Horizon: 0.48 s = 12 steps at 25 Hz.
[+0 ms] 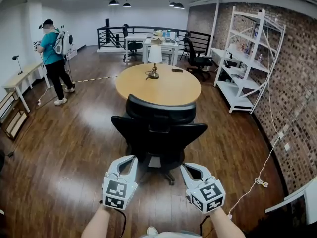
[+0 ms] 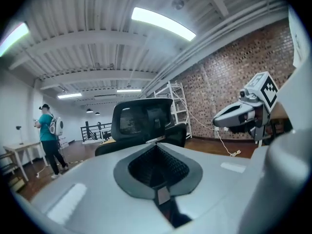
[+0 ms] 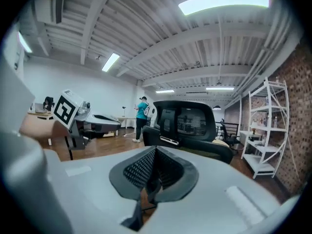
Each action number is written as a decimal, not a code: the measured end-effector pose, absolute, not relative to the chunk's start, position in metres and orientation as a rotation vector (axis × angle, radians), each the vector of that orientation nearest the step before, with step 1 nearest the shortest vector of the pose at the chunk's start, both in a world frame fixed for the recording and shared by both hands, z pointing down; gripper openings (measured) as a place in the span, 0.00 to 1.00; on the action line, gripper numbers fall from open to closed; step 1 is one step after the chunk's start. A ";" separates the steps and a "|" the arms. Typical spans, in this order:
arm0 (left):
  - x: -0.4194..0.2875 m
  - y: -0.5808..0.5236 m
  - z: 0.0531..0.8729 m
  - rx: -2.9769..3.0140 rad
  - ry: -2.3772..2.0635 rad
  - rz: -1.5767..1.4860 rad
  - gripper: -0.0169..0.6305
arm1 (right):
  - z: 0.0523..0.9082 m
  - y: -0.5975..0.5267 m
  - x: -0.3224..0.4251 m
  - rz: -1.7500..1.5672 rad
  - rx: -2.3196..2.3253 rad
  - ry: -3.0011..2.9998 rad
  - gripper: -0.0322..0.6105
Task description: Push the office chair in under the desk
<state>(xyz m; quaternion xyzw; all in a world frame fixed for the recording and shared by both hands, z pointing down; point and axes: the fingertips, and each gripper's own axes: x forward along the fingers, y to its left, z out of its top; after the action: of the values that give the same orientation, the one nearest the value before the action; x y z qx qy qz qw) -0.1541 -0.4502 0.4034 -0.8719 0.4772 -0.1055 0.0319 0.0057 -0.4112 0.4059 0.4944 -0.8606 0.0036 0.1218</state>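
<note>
A black office chair [image 1: 158, 128] stands on the wooden floor [image 1: 74, 148] just before the near edge of a round wooden counter [image 1: 171, 90], not yet tucked under it. Its back rises upright, the chair's long axis vertical. The seat faces the counter and the backrest faces the person, so a forward push on the back should roll it straight in. The left gripper [image 1: 131, 158] and right gripper [image 1: 184, 166] hover low behind the backrest, one at each side, apart from it. Both sets of jaws are clenched together on nothing, probably to serve as blunt pushers. A lamp [image 1: 154, 59] stands on the counter's far side.
</note>
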 end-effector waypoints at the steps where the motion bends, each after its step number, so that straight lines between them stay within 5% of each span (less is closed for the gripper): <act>1: -0.150 -0.443 0.401 -2.704 1.477 -0.279 0.05 | 0.404 -0.404 0.003 0.033 1.443 -2.540 0.05; 12: -0.088 -0.360 0.391 -2.906 1.460 0.065 0.05 | 0.402 -0.334 0.003 0.168 1.461 -2.701 0.05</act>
<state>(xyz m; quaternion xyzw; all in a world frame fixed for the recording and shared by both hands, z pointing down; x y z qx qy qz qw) -0.0877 -0.3600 0.3913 -0.8920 0.4481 0.0199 -0.0557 0.0031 -0.3342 0.4022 0.4749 -0.8777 0.0545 0.0330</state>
